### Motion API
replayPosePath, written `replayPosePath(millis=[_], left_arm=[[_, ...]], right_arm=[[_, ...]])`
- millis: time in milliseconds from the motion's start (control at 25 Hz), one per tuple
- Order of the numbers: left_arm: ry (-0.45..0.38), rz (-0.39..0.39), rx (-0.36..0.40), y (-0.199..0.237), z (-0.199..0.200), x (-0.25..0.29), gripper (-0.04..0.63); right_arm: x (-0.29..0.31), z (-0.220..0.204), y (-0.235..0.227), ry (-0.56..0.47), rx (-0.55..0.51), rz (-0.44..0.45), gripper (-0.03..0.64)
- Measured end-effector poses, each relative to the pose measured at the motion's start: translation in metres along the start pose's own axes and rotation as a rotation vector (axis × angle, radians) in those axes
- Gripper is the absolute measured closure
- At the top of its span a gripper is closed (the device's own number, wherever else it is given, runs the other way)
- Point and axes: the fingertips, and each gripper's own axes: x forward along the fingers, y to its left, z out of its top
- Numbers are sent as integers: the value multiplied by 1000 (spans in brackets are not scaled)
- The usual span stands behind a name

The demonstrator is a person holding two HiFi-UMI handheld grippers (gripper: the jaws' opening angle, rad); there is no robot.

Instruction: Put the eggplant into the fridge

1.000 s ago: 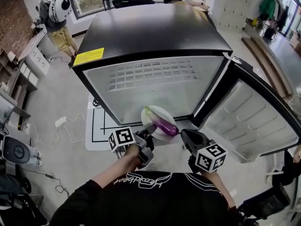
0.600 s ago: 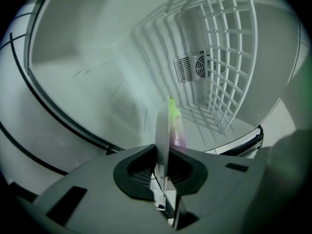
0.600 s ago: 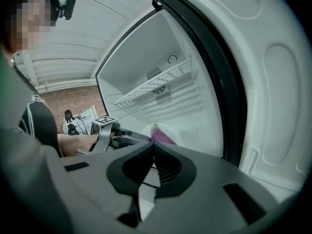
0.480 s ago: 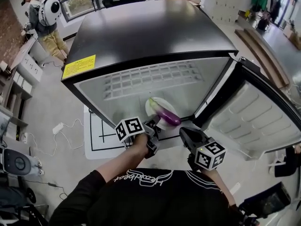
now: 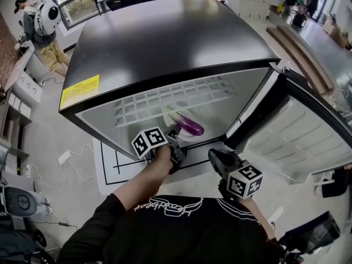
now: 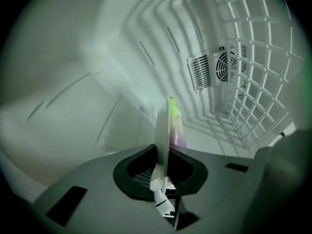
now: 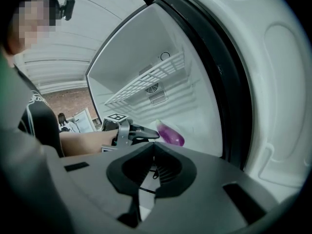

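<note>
A purple eggplant with a green stem lies on a white plate. My left gripper is shut on the near rim of that plate and holds it just inside the open fridge, under the wire shelf. The left gripper view shows the plate edge-on between the jaws, with the eggplant behind it. My right gripper hangs at the fridge's front right corner, shut on nothing. In the right gripper view its tips meet below the eggplant and the left gripper.
The fridge door stands open to the right, its white inner shelves facing me. A fan grille sits on the fridge's back wall. A white floor mat lies under the fridge. People stand at the far left and behind the fridge.
My left gripper has carried the plate and eggplant forward, from in front of the fridge's opening to inside it. The right gripper has hardly moved.
</note>
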Motion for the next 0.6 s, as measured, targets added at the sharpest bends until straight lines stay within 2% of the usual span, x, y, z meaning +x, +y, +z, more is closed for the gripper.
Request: replayPosePath(millis=[320,600], left_arm=[[-10,23,21,5,15,10,560],[-15,43,2,8,22,13,558]], right_arm=[[4,5,-3,-2,2,-15,611],[9,5,-3,-2,11,-12,611]])
